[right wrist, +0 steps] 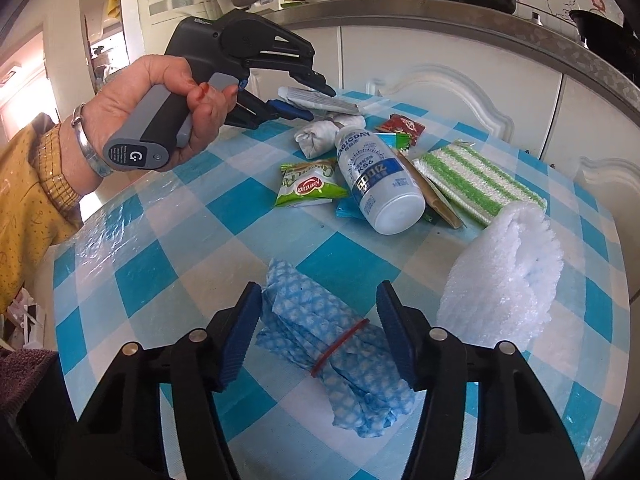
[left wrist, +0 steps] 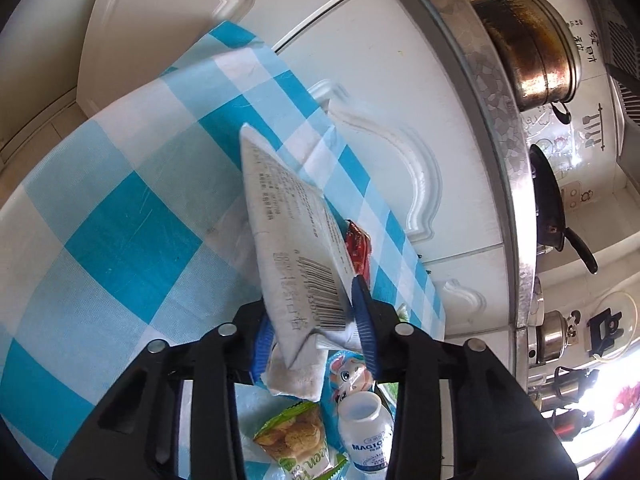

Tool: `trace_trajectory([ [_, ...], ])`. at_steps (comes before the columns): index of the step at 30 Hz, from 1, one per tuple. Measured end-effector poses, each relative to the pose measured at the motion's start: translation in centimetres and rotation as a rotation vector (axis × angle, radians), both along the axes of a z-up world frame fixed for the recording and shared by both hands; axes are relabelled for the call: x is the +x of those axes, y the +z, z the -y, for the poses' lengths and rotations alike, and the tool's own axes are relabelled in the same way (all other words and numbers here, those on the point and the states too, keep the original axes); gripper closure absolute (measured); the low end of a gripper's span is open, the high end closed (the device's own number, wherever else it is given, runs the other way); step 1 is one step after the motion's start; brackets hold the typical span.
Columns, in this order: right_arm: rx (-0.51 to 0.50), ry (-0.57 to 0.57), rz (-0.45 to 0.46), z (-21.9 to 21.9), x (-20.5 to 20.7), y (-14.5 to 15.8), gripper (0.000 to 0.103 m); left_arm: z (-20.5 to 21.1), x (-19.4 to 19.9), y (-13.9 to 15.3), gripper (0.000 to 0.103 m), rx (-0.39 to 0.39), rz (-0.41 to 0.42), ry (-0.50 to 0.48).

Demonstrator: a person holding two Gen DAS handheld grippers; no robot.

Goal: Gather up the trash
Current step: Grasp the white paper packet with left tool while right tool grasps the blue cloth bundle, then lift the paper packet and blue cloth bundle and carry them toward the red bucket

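Left gripper [left wrist: 316, 336] clamped on a white printed wrapper [left wrist: 288, 232], pads pinching its barcode end; the rest of the wrapper sticks out forward over the checked tablecloth [left wrist: 112, 216]. Right gripper [right wrist: 316, 332] half open, straddling a blue cloth roll [right wrist: 340, 340] tied with a red rubber band; left pad touches the cloth, right pad looks just clear. Bottle [right wrist: 380, 180] and snack packet [right wrist: 310, 186] lie further out.

1. Both views were bright with daylight; the left wrist view blew out to white glare at four o'clock.
2. The tablecloth [right wrist: 168, 248] carried a sheen at nine o'clock; shadows stayed soft.
3. Fisheye bending curved the countertop [left wrist: 500, 128]; corners went black.
4. Nearby things were sharp; edges were slightly soft.
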State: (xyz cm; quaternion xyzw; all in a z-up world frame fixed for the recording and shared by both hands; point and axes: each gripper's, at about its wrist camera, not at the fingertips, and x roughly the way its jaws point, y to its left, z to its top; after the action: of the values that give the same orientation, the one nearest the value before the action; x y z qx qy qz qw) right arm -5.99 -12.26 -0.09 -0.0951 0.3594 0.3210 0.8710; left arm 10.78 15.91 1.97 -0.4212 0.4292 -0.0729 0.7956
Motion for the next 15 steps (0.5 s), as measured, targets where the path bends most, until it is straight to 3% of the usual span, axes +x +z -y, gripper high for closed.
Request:
trace_trajectory([
  [4,-0.008,0.013,-0.021,-0.4,0.0,-0.3,0.044,-0.5,-1.0,1.0,0.076,-0.001,0.031,-0.009],
  [15,-0.012,-0.001,-0.065,-0.4,0.4,-0.9,0.049,-2.7,-6.1,3.6,0.078,0.06,0.086,-0.032],
])
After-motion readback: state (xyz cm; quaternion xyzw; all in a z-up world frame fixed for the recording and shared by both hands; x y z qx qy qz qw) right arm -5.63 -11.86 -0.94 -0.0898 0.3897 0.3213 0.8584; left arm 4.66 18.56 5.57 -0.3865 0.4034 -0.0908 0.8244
